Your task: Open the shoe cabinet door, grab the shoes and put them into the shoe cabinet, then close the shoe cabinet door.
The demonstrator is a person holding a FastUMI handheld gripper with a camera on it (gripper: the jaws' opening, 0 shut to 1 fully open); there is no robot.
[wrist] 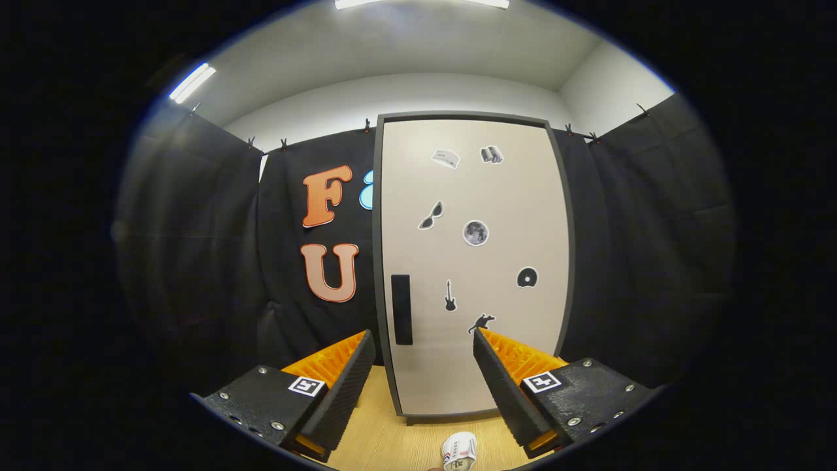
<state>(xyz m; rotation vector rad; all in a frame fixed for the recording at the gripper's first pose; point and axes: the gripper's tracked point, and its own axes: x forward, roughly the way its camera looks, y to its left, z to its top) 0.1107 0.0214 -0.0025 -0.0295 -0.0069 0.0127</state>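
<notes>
1. The shoe cabinet (pixel 480 196) stands upright on the wooden tabletop (pixel 379 432), beyond the tongs (pixel 424 347), with its front toward the camera. Its door is shut and fills the whole front inside a dark frame.
2. The door looks like a stiff, flat, smooth panel, probably light board. It should swing easily, but the smooth face gives the fingers nothing to press on.
3. The best place to take hold is, in my judgement, the dark vertical handle (pixel 401 309) near the left edge of the door, low on the panel. Since it sits on this side, the hinges are likely on the right side, though I cannot see them.
4. A small white shoe (pixel 460 451) lies on the tabletop between the fingers and close to the camera. It seems soft and light, so a gentle grip on its body should be enough.
5. The tongs are open wide and hold nothing. Both fingers point forward and slightly upward at the lower part of the door, well apart from it.
6. The handle stands just above the left finger (pixel 340 373), so a short move forward and to the left would probably bring it within reach.
</notes>
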